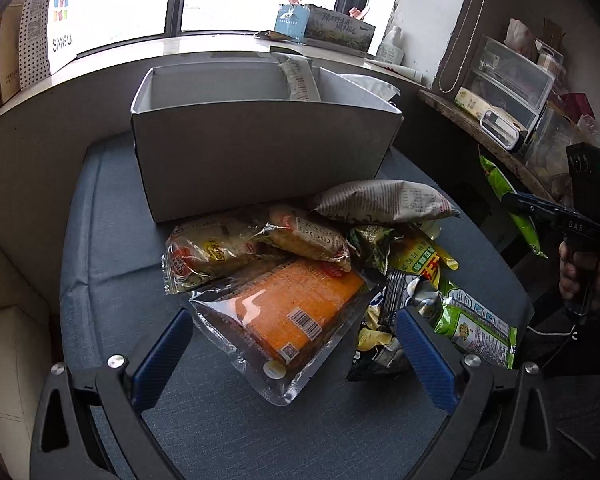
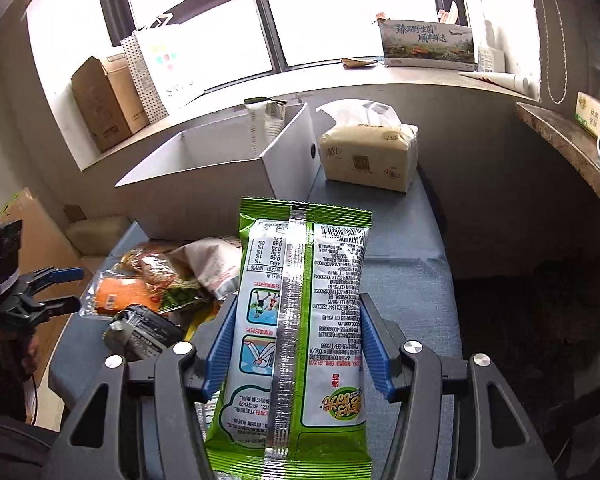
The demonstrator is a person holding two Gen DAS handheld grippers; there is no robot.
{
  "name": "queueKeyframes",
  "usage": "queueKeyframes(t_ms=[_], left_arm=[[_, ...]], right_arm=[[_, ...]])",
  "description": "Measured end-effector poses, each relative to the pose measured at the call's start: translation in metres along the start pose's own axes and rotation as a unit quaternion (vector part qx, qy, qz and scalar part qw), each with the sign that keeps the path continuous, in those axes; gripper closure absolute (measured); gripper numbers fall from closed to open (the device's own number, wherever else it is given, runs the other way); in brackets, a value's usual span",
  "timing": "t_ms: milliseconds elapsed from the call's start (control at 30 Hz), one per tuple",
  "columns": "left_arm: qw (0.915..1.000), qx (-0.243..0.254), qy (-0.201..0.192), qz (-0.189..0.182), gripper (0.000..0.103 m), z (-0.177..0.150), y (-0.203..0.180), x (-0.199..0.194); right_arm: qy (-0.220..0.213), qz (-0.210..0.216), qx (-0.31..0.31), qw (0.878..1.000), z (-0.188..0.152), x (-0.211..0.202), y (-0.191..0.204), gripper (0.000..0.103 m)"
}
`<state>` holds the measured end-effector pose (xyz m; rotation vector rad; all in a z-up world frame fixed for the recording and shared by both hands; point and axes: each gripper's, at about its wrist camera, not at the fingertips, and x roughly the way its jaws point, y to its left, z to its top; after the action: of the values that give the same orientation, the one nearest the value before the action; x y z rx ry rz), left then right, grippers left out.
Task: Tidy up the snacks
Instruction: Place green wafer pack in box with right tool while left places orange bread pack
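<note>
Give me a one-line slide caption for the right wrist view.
Right gripper clamps a green snack packet above the snack pile, facing the white box.

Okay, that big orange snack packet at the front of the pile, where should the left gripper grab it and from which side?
Take the orange packet by its near clear-sealed corner, coming in low from the front with the left gripper already open around it. That corner juts off the pile over bare blue tabletop; the far end is pinned under two wrapped cakes.
</note>
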<state>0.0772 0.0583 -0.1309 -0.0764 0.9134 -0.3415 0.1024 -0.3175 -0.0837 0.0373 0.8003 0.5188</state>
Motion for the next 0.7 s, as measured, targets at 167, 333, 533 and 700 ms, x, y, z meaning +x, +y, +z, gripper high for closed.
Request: queueKeyframes(t_ms=[167,333,533,700], left_arm=[[0.9957,-0.082,0.026,-0.033,0.001,-0.001,0.03,0.023],[0.9917,-0.109,0.042,-0.055,0.05,-0.005,0.023,0.04],[0.9864,-0.127,0.018,-0.103,0.074,-0.011,0.015,0.028],[0.9913,-0.095,-0.044,-0.079,0.087,-0.009,-0.007,-0.02]], right_arm=[[-0.01,0.015,-0.01,1.0,-0.001,0.0,0.017,0.041],[-0.002,0.019,-0.016,1.0,-0.002,0.007,0.025,0.041],[-0.001,0.032,-0.018,0.999,-0.003,0.01,0.031,0.041],[-0.003,0.042,-0.034,0.999,-0.002,0.008,0.044,0.041]])
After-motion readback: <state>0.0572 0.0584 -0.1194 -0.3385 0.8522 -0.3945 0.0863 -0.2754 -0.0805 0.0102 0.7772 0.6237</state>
